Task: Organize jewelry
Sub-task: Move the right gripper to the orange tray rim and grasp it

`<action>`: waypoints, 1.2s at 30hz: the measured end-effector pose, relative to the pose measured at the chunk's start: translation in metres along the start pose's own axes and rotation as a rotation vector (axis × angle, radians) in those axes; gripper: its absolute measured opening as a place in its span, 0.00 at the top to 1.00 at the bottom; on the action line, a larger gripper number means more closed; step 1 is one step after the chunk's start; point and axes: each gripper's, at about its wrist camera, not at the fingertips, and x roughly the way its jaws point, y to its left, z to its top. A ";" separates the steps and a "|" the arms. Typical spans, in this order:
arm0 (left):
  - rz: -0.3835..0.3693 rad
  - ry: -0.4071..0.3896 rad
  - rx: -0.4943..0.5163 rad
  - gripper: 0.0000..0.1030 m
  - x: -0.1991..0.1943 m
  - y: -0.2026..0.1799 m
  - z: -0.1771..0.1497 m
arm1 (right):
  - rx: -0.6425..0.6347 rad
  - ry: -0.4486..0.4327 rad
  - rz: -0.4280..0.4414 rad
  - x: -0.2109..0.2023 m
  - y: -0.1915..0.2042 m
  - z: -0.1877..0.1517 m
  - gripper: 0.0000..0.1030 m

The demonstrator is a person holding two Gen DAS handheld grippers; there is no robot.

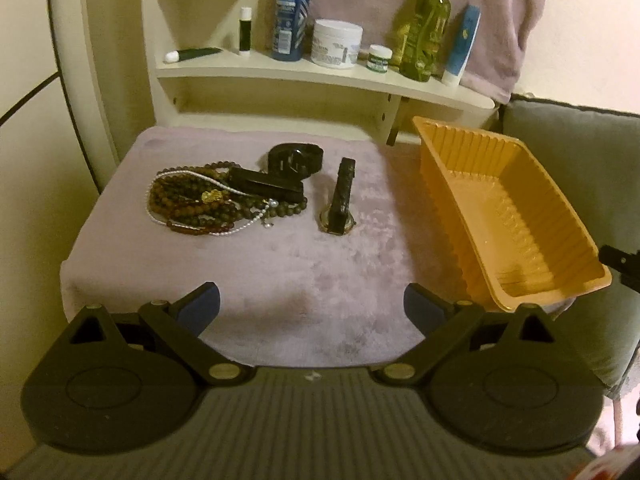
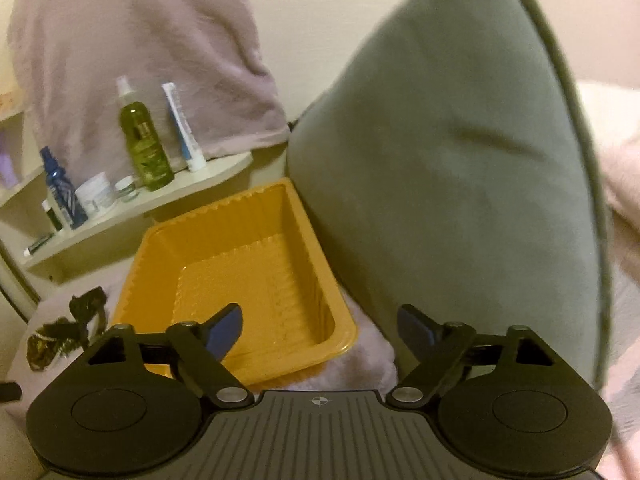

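A pile of brown bead strands and a pearl strand point(image 1: 200, 204) lies on a pink plush surface point(image 1: 280, 276), with a black clip point(image 1: 264, 188) and a black strap point(image 1: 296, 158) on its far side. A wristwatch point(image 1: 340, 204) lies to the right of the pile. An orange plastic tray point(image 1: 508, 216) stands at the right, with nothing in it. My left gripper point(image 1: 312, 300) is open and holds nothing, at the near edge of the surface. My right gripper point(image 2: 320, 324) is open and holds nothing, at the tray's point(image 2: 240, 260) near right corner. The jewelry point(image 2: 64, 328) shows at its far left.
A cream shelf point(image 1: 320, 72) behind the surface carries a blue bottle point(image 1: 290, 16), a white jar point(image 1: 336, 42), a green bottle point(image 1: 426, 28) and a tube point(image 1: 462, 46). A grey-green cushion point(image 2: 460, 160) stands upright just right of the tray. A pink towel point(image 2: 140, 40) hangs behind.
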 end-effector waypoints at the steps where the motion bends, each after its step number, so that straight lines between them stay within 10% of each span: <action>1: 0.000 0.003 0.003 0.05 0.002 -0.001 0.000 | 0.002 0.000 0.002 0.005 -0.002 0.001 0.29; 27: -0.023 0.069 0.021 0.05 0.043 -0.022 0.009 | 0.063 0.070 0.090 0.052 -0.010 0.001 0.88; 36: -0.019 0.050 0.018 0.06 0.043 -0.018 0.010 | -0.039 0.041 0.039 0.044 0.008 0.007 0.93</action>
